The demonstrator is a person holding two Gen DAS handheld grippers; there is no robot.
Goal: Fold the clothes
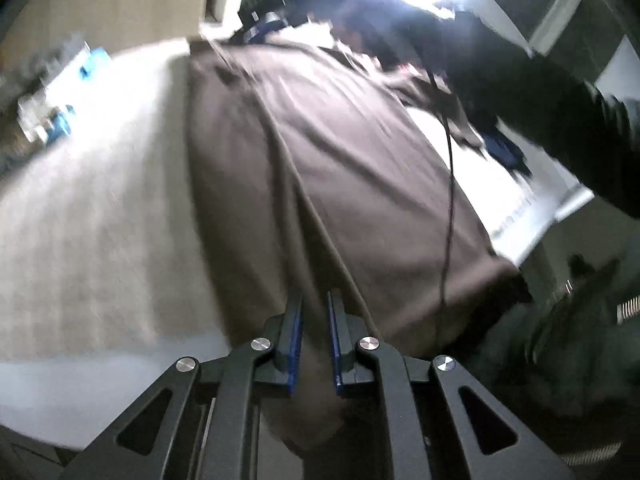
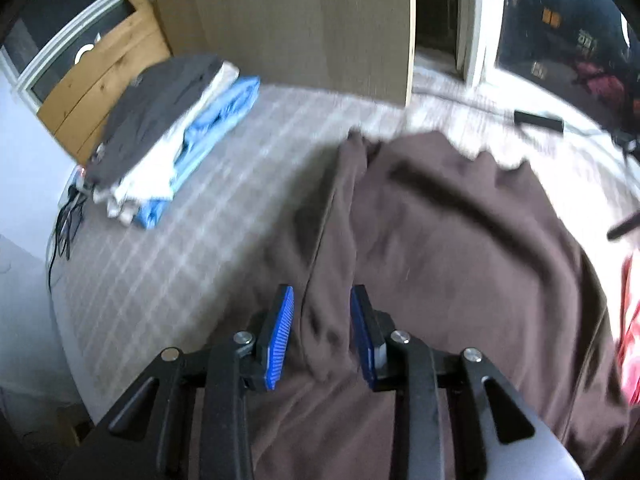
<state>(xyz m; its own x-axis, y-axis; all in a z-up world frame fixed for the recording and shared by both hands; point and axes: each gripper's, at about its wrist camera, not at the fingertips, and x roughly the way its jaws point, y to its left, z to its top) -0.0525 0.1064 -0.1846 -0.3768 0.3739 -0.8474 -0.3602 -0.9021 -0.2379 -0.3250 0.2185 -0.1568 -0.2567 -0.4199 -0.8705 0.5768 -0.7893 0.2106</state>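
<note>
Matt brown cloth garment

Both wrist views look closely across the brown garment.
</note>
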